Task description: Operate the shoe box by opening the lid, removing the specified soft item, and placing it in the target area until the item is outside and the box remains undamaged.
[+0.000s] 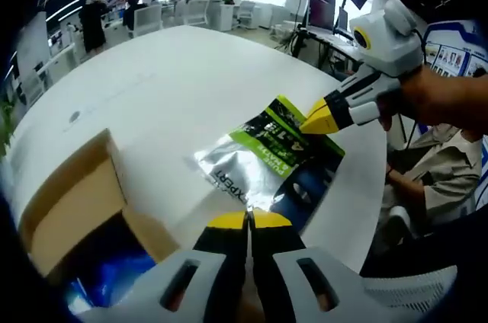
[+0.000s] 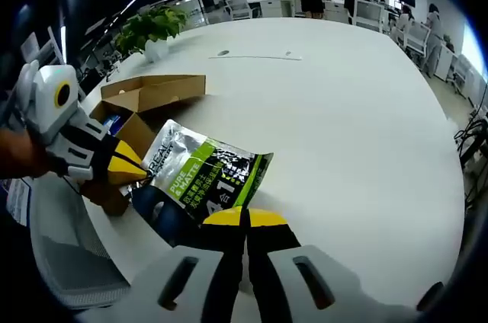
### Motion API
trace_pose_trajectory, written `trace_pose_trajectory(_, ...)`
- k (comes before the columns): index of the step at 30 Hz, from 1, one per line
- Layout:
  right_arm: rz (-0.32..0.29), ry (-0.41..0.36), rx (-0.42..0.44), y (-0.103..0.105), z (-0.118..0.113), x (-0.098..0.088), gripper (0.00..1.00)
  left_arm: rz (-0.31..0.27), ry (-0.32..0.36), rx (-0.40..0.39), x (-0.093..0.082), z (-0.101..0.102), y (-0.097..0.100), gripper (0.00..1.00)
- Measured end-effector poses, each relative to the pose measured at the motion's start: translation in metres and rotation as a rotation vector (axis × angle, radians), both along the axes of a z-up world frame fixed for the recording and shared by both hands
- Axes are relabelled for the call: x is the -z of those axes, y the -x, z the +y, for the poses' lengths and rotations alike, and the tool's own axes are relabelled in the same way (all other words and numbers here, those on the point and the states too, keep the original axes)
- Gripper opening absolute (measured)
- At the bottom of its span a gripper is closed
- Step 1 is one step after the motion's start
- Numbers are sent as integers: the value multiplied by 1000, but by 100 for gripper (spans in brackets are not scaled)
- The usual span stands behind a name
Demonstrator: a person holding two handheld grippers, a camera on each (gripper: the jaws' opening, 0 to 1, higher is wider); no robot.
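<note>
so the soft item here is a foil pouch (image 1: 271, 159), silver and green with a dark blue end, and it's lying flat on the round white table (image 1: 175, 79) near the edge closest to the person, already out of the shoe box (image 2: 145, 98). the box is sitting open just beside it at the same edge, cardboard lid flipped back, something blue showing inside, and it's looking undamaged from here. both grippers are working opposite ends of the pouch: the left gripper (image 1: 248, 219) is sitting with its yellow tips pressed together right at the pouch's near edge, and the right gripper (image 2: 244, 216) is doing the same at the other end. jaws closed on both, and they seem to be pinching the pouch edges, though i can't quite tell how much foil is actually between the tips. i'm guessing this thing is light, floppy and pretty slick, so it'll be sagging and crinkling if it's lifted by one corner; grabbing the flat sealed seams at the ends looks like the safest hold. plenty of open tabletop stretching away toward the far side, only a small plant (image 2: 152, 30) sitting way off at the rim, but the near edge is close, so sliding it that way is risking a drop.
</note>
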State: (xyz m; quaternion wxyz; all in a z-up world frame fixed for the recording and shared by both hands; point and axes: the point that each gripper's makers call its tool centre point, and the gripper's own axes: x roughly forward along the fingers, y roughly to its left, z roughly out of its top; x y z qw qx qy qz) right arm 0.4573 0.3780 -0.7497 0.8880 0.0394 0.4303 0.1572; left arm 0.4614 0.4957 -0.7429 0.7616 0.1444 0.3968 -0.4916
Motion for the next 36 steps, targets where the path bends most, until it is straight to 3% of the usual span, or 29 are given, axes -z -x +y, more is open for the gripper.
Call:
trace_pose_trajectory(18,32,9,-16,-5,-2,23,0,-9,-81,29,23,-3,-1,0)
trace_pose_trajectory(36,41,13,-20,-4,-7,33,0,-4,-109,30,33,-7,-1,0)
